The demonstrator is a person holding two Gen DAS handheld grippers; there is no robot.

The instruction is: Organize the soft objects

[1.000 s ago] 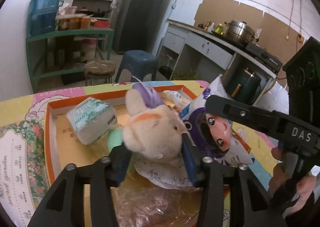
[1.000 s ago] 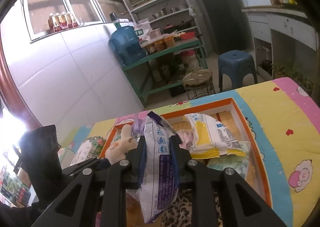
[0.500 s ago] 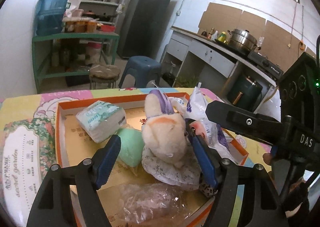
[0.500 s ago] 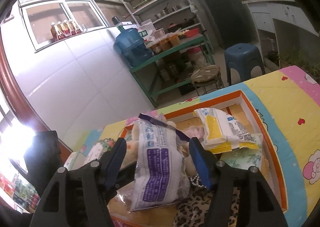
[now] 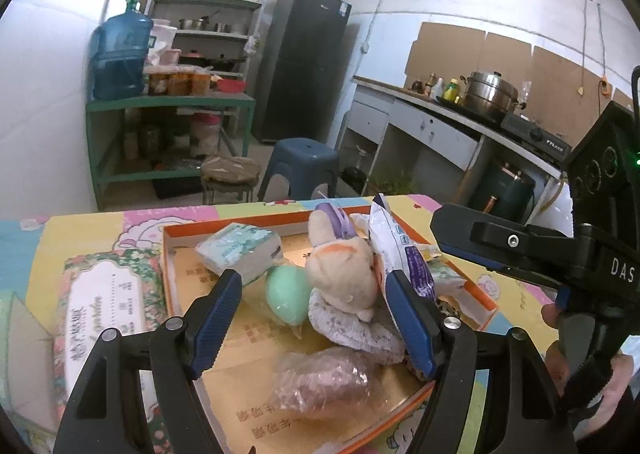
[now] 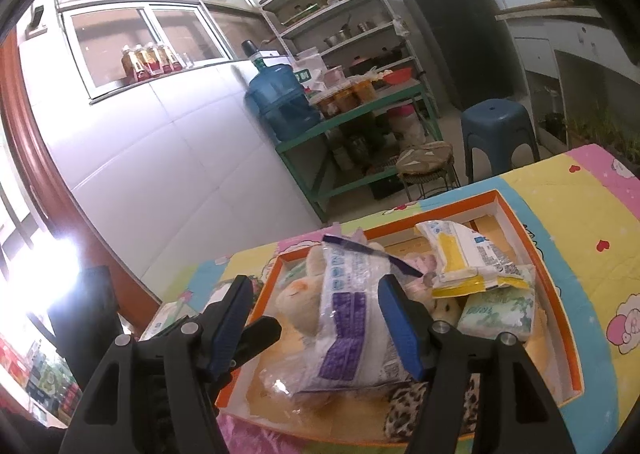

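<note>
Crinkly white-and-purple film is covering the snack bag (image 6: 352,318), which is standing between the spread fingers of the right gripper (image 6: 316,318), untouched by either pad. It is looking light, slippery and crushable, so a pinch across its midsection should be safest. Its long axis is running away from the gripper, sealed top tilted upward. It is leaning on the plush toy (image 5: 340,270) in the orange tray (image 6: 560,318). The left gripper (image 5: 316,318) is also gaping wide, gripping nothing.
</note>
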